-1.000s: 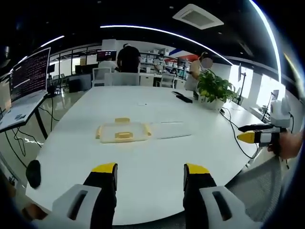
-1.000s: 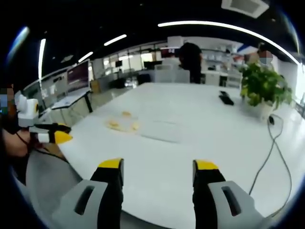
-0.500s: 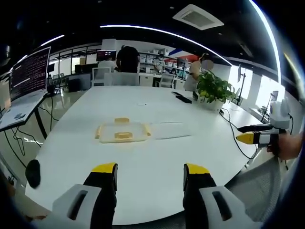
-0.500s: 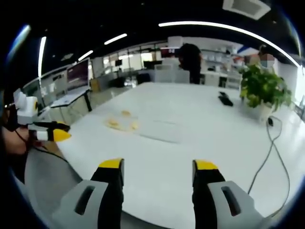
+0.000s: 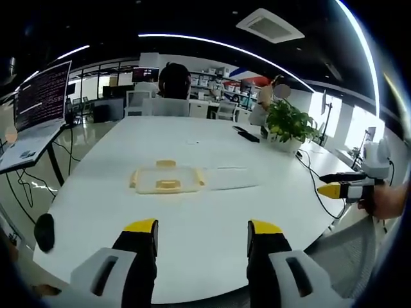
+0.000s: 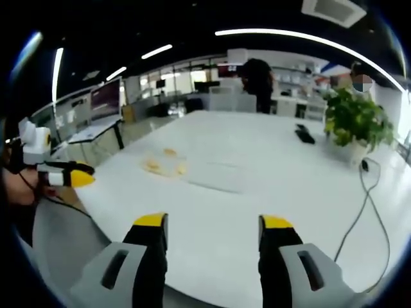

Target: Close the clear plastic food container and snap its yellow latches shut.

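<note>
The clear plastic food container (image 5: 166, 179) with yellow latches lies flat on the white table (image 5: 192, 212), well ahead of my left gripper (image 5: 202, 232), which is open and empty. A flat clear lid (image 5: 231, 176) lies right beside it on its right. In the right gripper view the container (image 6: 164, 167) is small and blurred at the centre left, with the lid (image 6: 217, 176) beside it. My right gripper (image 6: 213, 228) is open with nothing between its fingers, over the near table edge. Each gripper appears at the other view's side edge, held by a hand.
A potted plant (image 5: 287, 123) and a dark flat object (image 5: 247, 133) stand at the far right of the table. A cable (image 6: 377, 199) trails across the table's right side. Desks with a monitor (image 5: 42, 96) are to the left. People stand at the far end.
Both views have shifted only slightly. The container, the lid and both grippers' jaws stand as before.
</note>
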{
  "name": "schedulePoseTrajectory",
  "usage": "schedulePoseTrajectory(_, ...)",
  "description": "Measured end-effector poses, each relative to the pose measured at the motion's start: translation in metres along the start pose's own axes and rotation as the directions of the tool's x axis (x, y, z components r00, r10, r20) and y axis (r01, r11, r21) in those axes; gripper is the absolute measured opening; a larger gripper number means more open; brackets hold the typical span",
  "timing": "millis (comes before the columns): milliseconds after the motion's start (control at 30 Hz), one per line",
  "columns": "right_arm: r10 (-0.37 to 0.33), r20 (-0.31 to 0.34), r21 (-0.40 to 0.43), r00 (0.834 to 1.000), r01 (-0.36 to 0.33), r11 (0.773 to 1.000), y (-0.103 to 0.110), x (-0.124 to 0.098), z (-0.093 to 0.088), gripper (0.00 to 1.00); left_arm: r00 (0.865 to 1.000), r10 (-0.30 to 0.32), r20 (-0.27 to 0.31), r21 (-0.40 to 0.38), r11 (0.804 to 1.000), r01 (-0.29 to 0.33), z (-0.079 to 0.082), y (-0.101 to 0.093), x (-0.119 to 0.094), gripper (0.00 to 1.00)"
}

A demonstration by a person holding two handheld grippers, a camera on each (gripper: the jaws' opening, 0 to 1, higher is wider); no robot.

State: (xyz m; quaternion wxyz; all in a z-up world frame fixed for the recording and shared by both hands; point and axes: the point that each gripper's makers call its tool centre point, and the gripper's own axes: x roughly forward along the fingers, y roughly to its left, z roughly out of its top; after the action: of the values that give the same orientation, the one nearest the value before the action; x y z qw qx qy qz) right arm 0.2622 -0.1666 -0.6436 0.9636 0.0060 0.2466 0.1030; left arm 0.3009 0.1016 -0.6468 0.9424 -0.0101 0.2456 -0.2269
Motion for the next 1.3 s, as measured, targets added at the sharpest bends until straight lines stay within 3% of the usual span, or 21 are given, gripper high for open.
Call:
schedulePoseTrajectory(300, 0.002, 0.015, -0.016, 1.0, -0.002, 1.0, 0.003, 0.01, 0.015, 0.53, 1.0, 0.01, 0.018, 0.017, 1.0, -0.01, 0.011, 0.014, 0.0, 0.51)
schedulePoseTrajectory(733, 0.011, 0.019, -0.032, 1.0, -0.01, 0.999, 0.018, 0.033, 0.029, 0.53, 0.999, 0.032, 0.037, 0.025, 0.999, -0.033, 0.026, 0.051, 0.004, 0.51)
schedulePoseTrajectory(1300, 0.033, 0.021, -0.07, 0.999, -0.032, 0.997, 0.044, 0.085, 0.06, 0.52, 0.999, 0.014, 0.048, 0.058, 0.998, -0.017, 0.05, 0.102, 0.038, 0.51)
